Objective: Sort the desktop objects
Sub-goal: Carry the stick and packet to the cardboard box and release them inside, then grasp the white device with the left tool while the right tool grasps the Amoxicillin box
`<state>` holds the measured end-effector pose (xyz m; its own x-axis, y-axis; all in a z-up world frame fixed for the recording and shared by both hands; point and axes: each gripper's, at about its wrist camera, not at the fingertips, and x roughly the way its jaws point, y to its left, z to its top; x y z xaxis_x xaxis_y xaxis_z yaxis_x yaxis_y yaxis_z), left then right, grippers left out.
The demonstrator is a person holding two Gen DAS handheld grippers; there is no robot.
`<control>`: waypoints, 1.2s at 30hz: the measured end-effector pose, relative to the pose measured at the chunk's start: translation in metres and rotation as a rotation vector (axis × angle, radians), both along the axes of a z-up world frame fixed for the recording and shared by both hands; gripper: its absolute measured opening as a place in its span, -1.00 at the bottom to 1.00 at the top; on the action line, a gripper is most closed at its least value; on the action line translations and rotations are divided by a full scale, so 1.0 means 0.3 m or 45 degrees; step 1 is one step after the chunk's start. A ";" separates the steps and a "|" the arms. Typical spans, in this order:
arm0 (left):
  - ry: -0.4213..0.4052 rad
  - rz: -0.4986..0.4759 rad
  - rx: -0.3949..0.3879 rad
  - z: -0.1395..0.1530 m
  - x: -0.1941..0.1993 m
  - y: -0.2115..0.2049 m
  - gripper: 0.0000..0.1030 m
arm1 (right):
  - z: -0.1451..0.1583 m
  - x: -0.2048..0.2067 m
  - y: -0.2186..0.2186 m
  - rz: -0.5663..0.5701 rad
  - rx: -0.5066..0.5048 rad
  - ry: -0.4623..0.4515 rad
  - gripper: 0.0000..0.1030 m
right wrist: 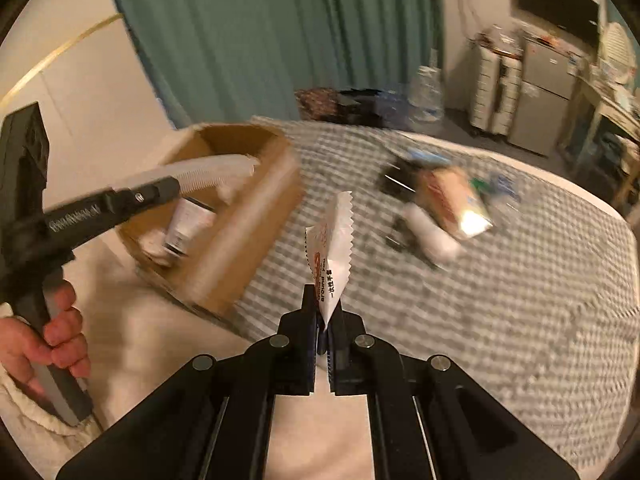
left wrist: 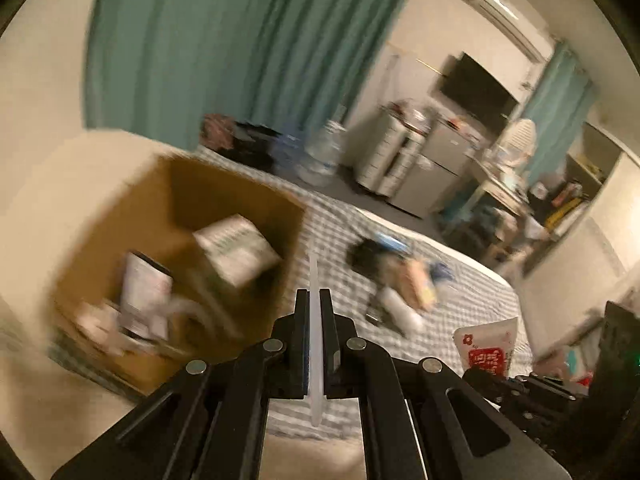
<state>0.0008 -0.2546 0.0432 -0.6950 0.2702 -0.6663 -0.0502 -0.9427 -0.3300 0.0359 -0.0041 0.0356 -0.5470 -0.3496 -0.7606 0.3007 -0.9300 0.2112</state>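
My left gripper (left wrist: pixel 315 300) is shut on a white comb (left wrist: pixel 315 344), seen edge-on; in the right wrist view the comb (right wrist: pixel 212 174) hangs over the open cardboard box (right wrist: pixel 240 240). The box (left wrist: pixel 248 196) holds a white carton (left wrist: pixel 236 248) and other packets. My right gripper (right wrist: pixel 322 312) is shut on a white sachet with red print (right wrist: pixel 332 248), held above the checked cloth to the right of the box. The sachet also shows in the left wrist view (left wrist: pixel 488 344). A pile of loose items (right wrist: pixel 436 208) lies further right on the cloth.
The grey-and-white checked cloth (right wrist: pixel 480 320) covers the surface. A teal curtain (right wrist: pixel 280 40) hangs behind. Water bottles (right wrist: pixel 428 92), drawers and a small fridge (right wrist: pixel 540 92) stand at the back right. Both views are motion-blurred.
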 end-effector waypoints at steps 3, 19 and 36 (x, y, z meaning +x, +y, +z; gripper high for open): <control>-0.035 0.076 -0.070 -0.008 -0.047 -0.122 -0.94 | 0.014 -0.082 -0.190 0.106 -0.058 -0.003 -0.93; -0.277 0.204 -0.245 -0.193 -0.198 -0.275 0.57 | -0.048 -0.228 -0.357 0.087 -0.133 -0.031 0.38; 0.007 0.147 -0.226 -0.110 -0.045 0.576 1.00 | 0.080 0.091 0.599 -0.518 0.190 0.381 0.65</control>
